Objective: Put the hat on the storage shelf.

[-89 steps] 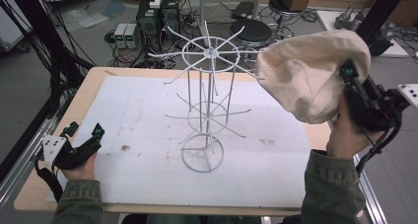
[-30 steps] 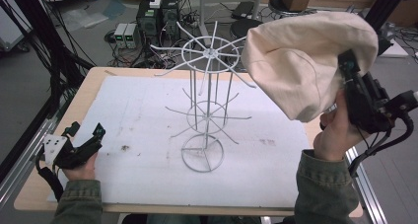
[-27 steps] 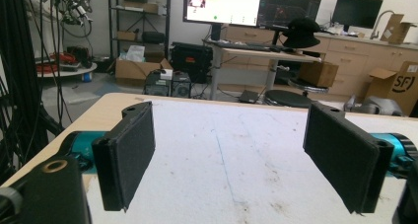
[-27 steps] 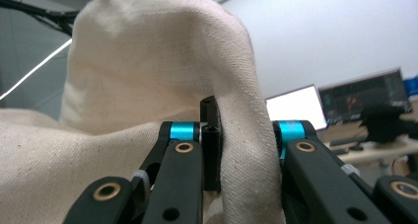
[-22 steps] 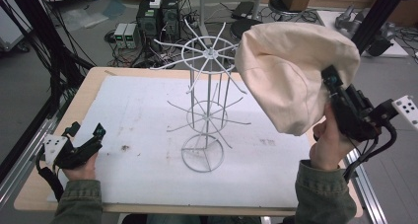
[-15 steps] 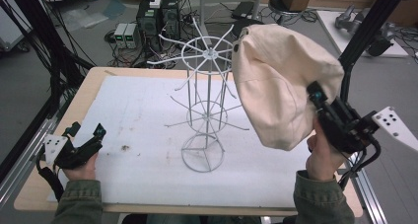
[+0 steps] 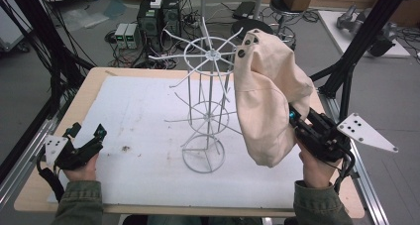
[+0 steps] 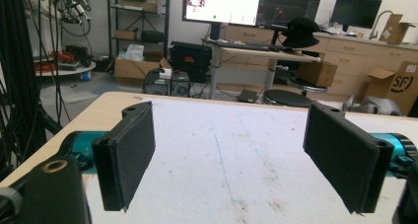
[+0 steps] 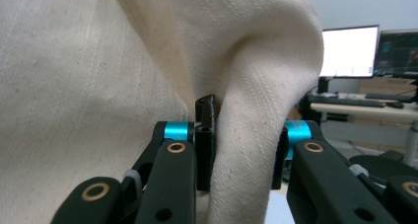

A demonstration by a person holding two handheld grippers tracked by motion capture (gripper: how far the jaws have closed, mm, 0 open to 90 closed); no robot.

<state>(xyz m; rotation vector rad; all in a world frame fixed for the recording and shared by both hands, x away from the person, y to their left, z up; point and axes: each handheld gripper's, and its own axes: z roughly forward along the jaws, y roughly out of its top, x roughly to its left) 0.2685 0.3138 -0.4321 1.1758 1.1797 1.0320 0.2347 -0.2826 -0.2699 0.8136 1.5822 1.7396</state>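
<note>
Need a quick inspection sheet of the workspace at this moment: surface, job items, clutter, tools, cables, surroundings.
Surface: white mat on wooden table, small dark specks.
Job's things: cream cloth hat held up beside white wire rack, which stands upright mid-mat.
Clutter: nothing seen.
Grippers: right tool shut on a hat fold; left tool open, low at the mat's left edge.
Cables: one trails from each tool.
Surroundings: monitors, desks, boxes, floor electronics.

The room is bright with soft light from above, shadows are faint, and the pictures look a bit fuzzy
</note>
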